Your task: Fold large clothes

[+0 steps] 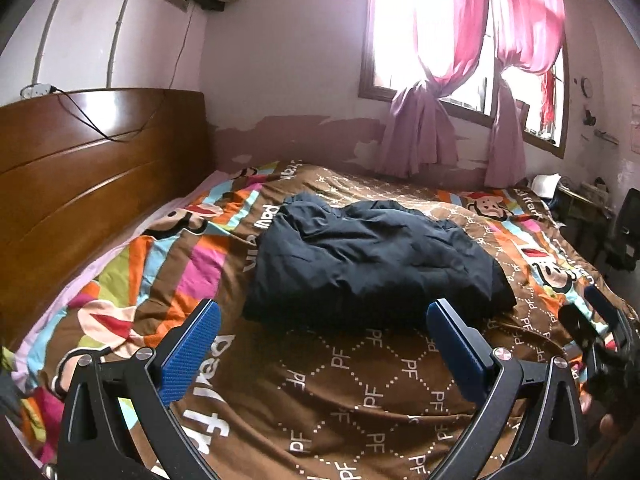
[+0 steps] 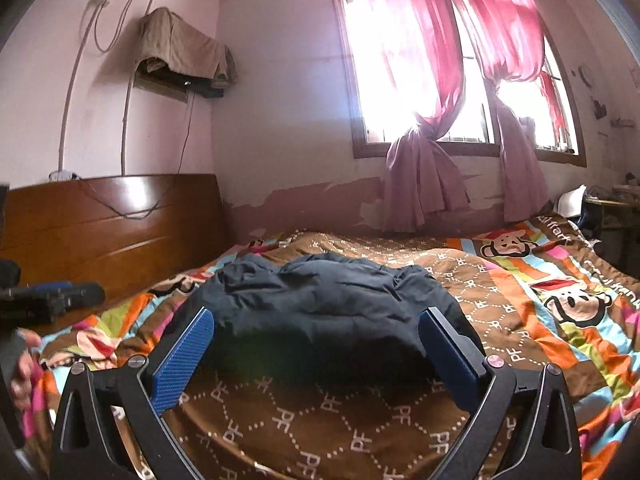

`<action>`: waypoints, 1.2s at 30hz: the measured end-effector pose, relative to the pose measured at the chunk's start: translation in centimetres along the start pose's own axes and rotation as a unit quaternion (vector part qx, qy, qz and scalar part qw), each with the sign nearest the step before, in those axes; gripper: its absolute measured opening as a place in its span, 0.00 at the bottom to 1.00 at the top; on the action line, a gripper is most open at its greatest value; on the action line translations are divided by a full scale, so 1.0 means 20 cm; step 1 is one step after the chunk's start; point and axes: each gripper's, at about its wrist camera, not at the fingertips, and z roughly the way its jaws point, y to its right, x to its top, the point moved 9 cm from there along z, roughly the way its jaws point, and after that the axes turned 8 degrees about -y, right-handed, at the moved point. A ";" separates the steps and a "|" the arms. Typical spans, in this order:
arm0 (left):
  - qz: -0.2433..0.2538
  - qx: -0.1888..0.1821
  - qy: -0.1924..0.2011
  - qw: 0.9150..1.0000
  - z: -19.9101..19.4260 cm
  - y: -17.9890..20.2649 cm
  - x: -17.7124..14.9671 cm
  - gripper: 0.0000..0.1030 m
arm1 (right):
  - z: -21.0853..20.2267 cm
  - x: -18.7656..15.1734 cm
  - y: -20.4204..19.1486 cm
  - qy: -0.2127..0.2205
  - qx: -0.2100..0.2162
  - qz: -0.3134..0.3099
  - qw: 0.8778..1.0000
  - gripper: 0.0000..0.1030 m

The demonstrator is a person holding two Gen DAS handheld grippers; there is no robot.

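A dark navy garment point(image 1: 372, 260) lies bunched and roughly folded in the middle of the bed, on a brown patterned quilt point(image 1: 340, 392). It also shows in the right wrist view point(image 2: 320, 312). My left gripper point(image 1: 324, 320) is open and empty, held above the quilt just short of the garment's near edge. My right gripper point(image 2: 316, 324) is open and empty, its blue fingers point(image 2: 188, 356) framing the garment's near edge from above. The right gripper also shows at the right edge of the left wrist view point(image 1: 600, 328).
A wooden headboard point(image 1: 88, 168) stands on the left with a cable draped over it. A window with pink curtains point(image 1: 460, 60) is behind the bed. A cluttered table and a dark chair point(image 1: 624, 228) stand at the far right.
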 end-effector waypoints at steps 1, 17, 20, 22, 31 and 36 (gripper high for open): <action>-0.002 0.008 0.003 1.000 -0.01 0.00 0.01 0.98 | -0.01 -0.01 0.00 -0.001 0.001 -0.001 1.000 1.00; 0.080 0.011 0.019 0.997 0.00 0.23 -0.19 0.98 | -0.10 -0.12 0.10 -0.050 0.000 0.001 0.999 1.00; 0.072 0.007 0.021 0.997 0.00 0.21 -0.19 0.98 | -0.10 -0.13 0.12 -0.056 -0.002 0.008 0.998 1.00; 0.074 0.007 0.023 0.997 0.00 0.21 -0.18 0.98 | -0.09 -0.13 0.13 -0.059 -0.003 0.010 0.998 1.00; 0.078 0.005 0.016 0.997 0.00 0.20 -0.21 0.98 | -0.07 -0.14 0.11 -0.062 0.001 0.009 0.998 1.00; 0.082 0.002 0.013 0.997 0.01 0.21 -0.21 0.98 | -0.07 -0.14 0.11 -0.060 0.000 0.008 0.998 1.00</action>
